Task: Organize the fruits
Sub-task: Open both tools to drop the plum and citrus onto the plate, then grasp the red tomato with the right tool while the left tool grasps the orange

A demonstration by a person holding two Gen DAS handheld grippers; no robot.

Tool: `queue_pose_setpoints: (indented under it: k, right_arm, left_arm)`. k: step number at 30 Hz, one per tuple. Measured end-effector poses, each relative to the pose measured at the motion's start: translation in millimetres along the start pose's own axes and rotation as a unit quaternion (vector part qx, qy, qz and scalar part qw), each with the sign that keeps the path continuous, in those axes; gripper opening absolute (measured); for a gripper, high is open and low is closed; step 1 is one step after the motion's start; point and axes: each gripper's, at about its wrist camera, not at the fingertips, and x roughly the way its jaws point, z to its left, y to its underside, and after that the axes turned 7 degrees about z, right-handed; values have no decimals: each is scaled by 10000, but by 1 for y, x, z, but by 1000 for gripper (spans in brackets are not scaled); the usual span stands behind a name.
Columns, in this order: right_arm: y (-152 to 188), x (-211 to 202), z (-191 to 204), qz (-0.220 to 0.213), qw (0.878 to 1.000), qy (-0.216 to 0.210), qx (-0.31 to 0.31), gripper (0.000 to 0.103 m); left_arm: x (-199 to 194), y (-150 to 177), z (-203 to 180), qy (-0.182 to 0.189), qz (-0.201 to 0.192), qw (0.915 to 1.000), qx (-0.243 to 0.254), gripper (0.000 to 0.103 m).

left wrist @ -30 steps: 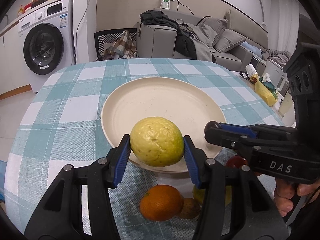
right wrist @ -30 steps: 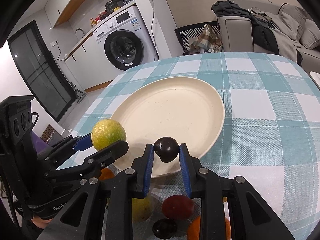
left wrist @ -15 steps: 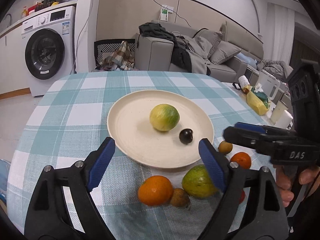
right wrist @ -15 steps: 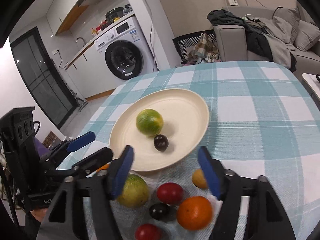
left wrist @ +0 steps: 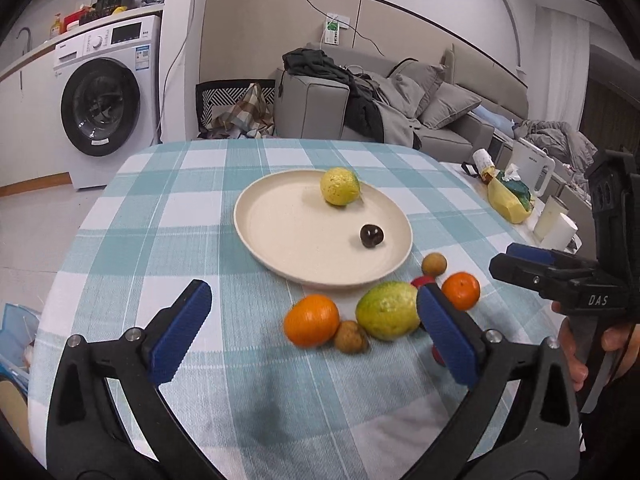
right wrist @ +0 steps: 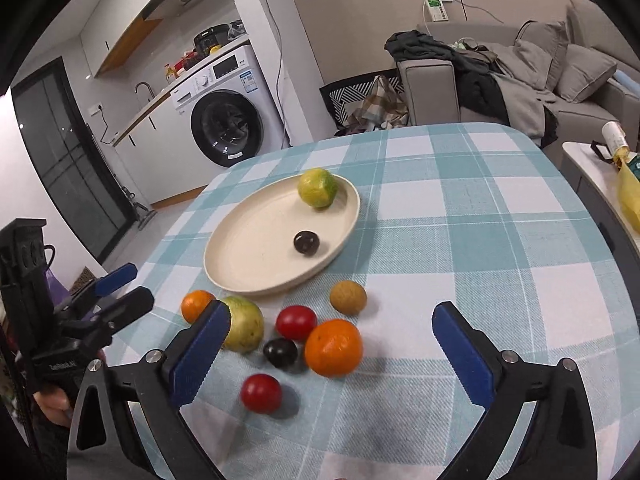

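Left wrist view first: your left gripper stands wide apart with nothing between the blue pads, its jaws having just been opening. Already on the round cream plate lie the yellow-green citrus fruit at the far rim and the small dark plum nearer you. What matters for your next pick is the loose cluster on the checked teal tablecloth, just short of the plate: the round orange sits almost dead ahead between the pads, with the big green-yellow guava touching the right pad's side

Right wrist view: your right gripper is likewise spread wide and empty, having just been opening. The second orange lies straight ahead between its pads, the red tomato and dark plum just left of it, another red tomato nearest you. I judge each hand nearest its own orange
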Motion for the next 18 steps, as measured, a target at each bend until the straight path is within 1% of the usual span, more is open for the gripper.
queue_pose_setpoints:
  k: [2,6,11,13,18]
  right_arm:
    - [6,0,-1,35,10000,70,-36,103]
    - [14,-1,-3,87,10000,-38,2,103]
    - [26,-2,4,241,9991,-200,-273,103]
    - [28,2,7,359,9988,-172,-300,103]
    - [32,6,15,527,9975,-336,-336,103]
  left_arm:
    - [-2,6,-3,-55,63,9999,92,102]
    - [-3,16,-10,-174,100,9995,254,102]
    - [0,22,-13,-85,166,9993,326,102]
    - [2,24,-13,-113,187,9993,315,102]
    - [7,27,-8,-109,235,9993,268,102]
